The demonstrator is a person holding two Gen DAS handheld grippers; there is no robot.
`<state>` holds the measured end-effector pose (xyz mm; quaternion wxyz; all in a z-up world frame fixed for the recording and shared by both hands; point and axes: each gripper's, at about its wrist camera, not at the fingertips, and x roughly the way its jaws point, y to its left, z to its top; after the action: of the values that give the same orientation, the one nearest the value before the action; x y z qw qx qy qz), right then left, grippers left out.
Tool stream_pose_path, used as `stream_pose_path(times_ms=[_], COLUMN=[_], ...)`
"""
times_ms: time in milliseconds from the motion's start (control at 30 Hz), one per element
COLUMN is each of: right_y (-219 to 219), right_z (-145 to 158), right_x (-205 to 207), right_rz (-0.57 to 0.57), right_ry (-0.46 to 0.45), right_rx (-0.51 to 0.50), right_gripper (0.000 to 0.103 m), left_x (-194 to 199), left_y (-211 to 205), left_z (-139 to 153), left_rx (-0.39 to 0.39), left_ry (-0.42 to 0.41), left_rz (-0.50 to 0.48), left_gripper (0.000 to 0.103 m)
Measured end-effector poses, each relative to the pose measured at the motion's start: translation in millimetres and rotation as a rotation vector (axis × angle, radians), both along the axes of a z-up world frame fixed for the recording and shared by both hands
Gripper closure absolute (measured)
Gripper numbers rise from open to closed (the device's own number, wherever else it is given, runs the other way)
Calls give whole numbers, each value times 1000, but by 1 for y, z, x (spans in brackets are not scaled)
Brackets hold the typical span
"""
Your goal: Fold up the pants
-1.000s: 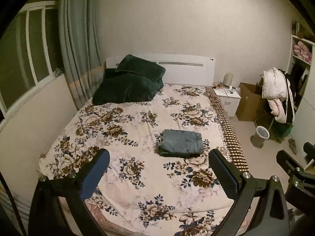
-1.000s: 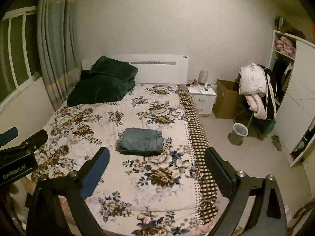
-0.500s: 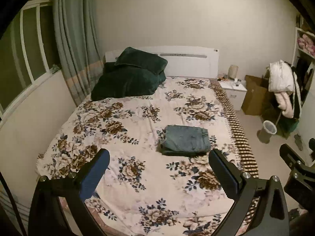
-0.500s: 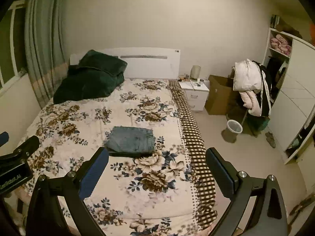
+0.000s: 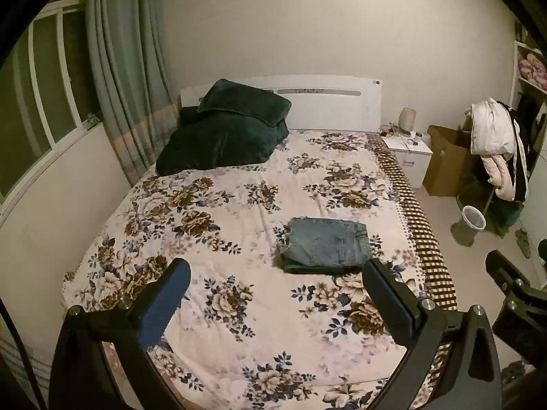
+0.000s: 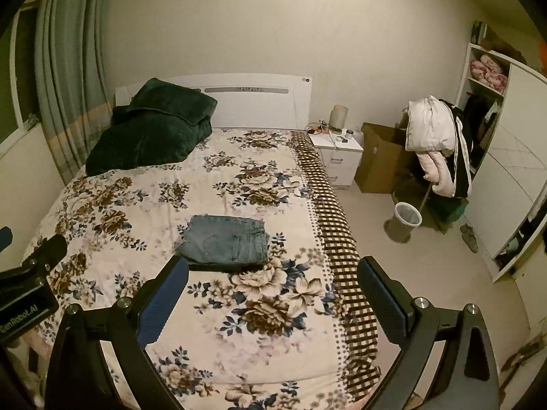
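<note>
Blue jeans [image 5: 326,245] lie folded into a compact rectangle on the floral bedspread [image 5: 222,225], right of the bed's middle. They also show in the right wrist view [image 6: 225,242]. My left gripper [image 5: 275,275] is open and empty, held above the foot of the bed, short of the jeans. My right gripper [image 6: 271,273] is open and empty, also above the foot of the bed, a little right of the jeans. Each gripper shows at the edge of the other's view.
Dark green pillows [image 5: 222,133] lie at the head of the bed. A white nightstand [image 6: 338,157], cardboard box [image 6: 379,160], waste bin [image 6: 407,217], clothes rack [image 6: 437,143] and wardrobe [image 6: 506,177] stand on the right. Curtain [image 5: 126,78] and window are on the left.
Both views have tilted slightly downward and shifted; the bed and jeans sit a little lower in frame. The jeans have not moved. Both grippers stay open.
</note>
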<state>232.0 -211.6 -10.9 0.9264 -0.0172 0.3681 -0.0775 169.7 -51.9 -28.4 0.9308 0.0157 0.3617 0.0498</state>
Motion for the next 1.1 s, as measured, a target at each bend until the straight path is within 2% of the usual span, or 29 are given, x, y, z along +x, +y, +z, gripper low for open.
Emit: stream_pose_path(times_ms=[633, 1100], right_y=[17, 18], right_z=[-8, -10], right_x=[4, -6], right_rz=[8, 8], right_ry=[-3, 2], right_rx=[14, 27], right_gripper=[2, 2], left_x=[6, 2], left_y=[13, 6], left_z=[-2, 1], left_rx=[-5, 5], left_ry=[-5, -9], left_rz=[1, -14], left_gripper=[0, 0])
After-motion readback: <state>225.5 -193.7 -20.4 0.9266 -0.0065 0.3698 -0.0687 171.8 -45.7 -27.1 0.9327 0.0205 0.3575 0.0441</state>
